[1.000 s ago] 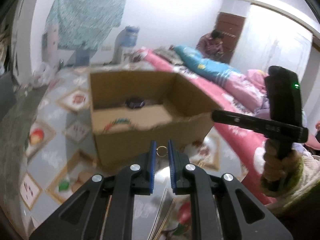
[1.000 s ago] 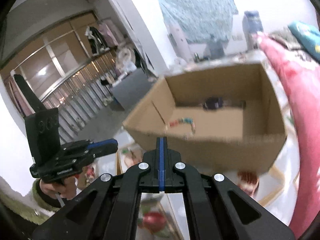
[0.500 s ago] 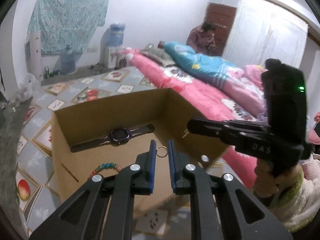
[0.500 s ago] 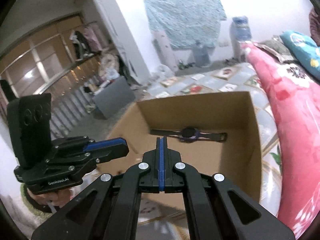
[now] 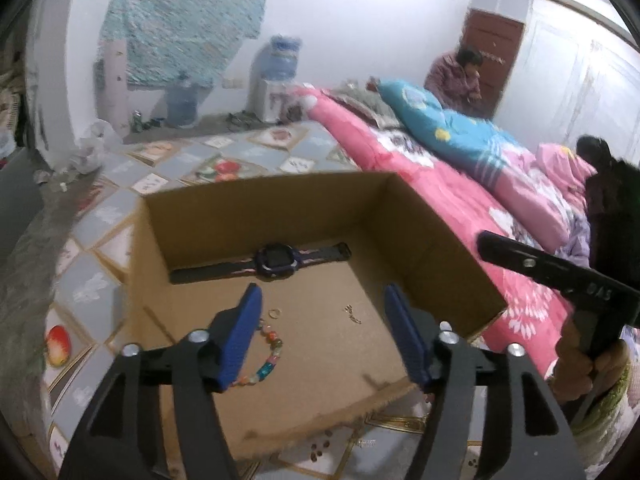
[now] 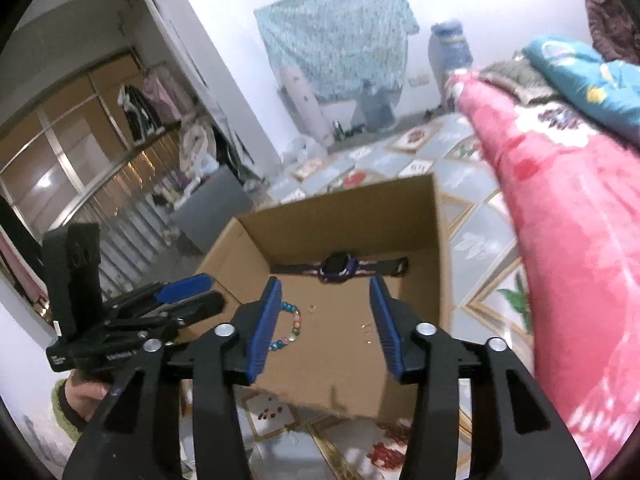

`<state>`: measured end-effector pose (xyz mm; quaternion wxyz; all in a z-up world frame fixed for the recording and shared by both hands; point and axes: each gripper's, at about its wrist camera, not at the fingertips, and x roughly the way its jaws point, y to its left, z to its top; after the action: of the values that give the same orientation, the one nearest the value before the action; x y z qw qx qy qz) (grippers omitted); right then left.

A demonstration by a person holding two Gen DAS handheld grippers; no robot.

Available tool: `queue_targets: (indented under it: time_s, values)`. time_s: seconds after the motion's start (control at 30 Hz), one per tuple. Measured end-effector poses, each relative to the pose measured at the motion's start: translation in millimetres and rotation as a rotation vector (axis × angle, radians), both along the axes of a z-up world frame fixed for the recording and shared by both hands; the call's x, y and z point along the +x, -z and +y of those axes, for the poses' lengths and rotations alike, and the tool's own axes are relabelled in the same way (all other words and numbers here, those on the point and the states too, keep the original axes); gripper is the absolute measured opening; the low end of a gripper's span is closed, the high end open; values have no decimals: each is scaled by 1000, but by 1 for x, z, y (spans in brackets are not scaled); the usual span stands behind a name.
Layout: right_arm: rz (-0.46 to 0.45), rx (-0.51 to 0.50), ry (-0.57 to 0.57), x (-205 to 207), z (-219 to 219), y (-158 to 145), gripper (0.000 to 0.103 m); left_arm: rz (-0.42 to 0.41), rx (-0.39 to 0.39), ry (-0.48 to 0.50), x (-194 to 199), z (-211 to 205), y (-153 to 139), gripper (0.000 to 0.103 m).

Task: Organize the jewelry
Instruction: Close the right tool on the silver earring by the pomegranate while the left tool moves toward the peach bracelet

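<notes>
Both tools hang over the open cardboard box (image 5: 448, 248), and the jaws of the left tool (image 5: 324, 332) and the right tool (image 6: 326, 320) are opening with nothing between them. On the box floor, centre of the frame, lie a small ring (image 5: 274, 313), a beaded bracelet (image 5: 269, 354), a dark watch (image 5: 276, 261), and what seems a tiny gold earring (image 5: 353, 315).

Left wrist view close above cardboard box (image 5: 280, 208), angled downward toward bed (image 5: 440, 184), right wrist view likewise angled down from the right, both sharing box interior and watch (image 6: 338, 266).
</notes>
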<state>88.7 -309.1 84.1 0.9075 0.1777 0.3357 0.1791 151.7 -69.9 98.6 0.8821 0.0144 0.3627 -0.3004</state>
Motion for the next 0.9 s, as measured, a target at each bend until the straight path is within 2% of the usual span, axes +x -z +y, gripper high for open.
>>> queue_targets:
  time_s: [0.13, 0.2, 0.3, 0.43, 0.53, 0.63, 0.77, 0.83, 0.9]
  values:
    - [-53, -9, 23, -32, -13, -16, 58, -60, -24, -77, -28, 24, -19, 84]
    - [-66, -14, 24, -49, -15, -20, 65, -73, -44, -126, -42, 37, -28, 92]
    - [-70, -42, 30, -73, -12, -20, 74, -80, -74, -189, -63, 56, -37, 98]
    - [-61, -107, 36, -99, 6, -13, 85, -84, -46, -272, -86, 74, -34, 98]
    - [-42, -161, 46, -112, 21, 1, 91, -77, -25, -316, -102, 84, -20, 98]
    - [-18, -210, 29, -121, 39, 20, 91, -58, 1, -336, -116, 90, 1, 98]
    - [37, -200, -12, -122, 57, 47, 91, -32, 38, -333, -129, 90, 38, 98]
    - [51, -200, -32, -121, 64, 56, 84, 3, 31, -306, -131, 89, 55, 98]
    - [69, -189, -65, -114, 72, 65, 67, 50, 19, -282, -129, 85, 70, 98]
